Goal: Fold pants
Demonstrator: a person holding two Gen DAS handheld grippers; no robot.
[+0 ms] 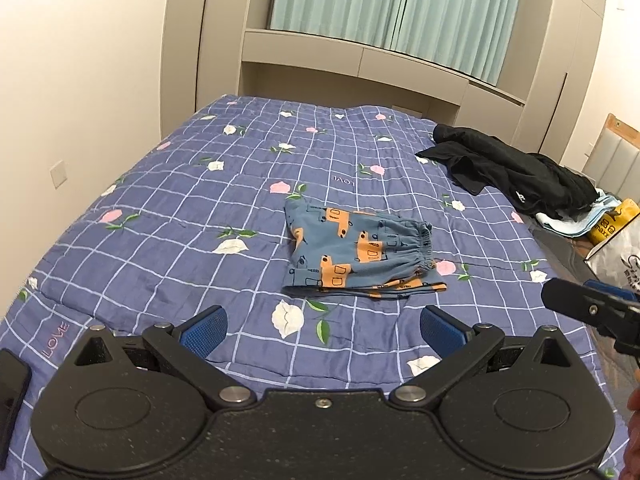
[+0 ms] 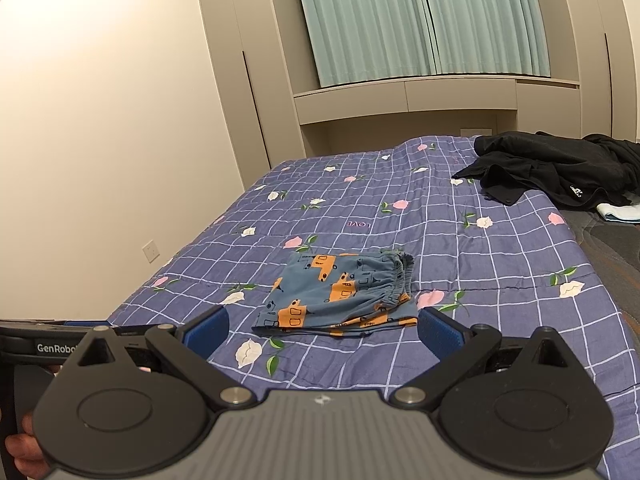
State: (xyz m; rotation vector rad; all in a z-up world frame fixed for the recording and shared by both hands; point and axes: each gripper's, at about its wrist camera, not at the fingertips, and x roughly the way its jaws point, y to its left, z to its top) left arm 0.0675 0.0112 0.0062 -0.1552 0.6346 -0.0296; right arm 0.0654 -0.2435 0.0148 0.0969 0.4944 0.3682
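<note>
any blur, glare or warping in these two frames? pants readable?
Left wrist: heavy fisheye bend in the wardrobe, dark corner vignette, pants sharp, left gripper open, soft even light, no glare. Right wrist: same barrel warp on the curtains, pants print crisp, right gripper open, near housing slightly soft.

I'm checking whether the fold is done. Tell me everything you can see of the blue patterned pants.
The pants are soft blue fabric printed with orange vehicles outlined in dark lines. They lie folded into a compact, layered rectangle, flat on the bed's quilt, near its middle. The gathered elastic waistband faces right; layered edges show along the near side. Only the quilt touches them; both grippers are open and apart from them.
</note>
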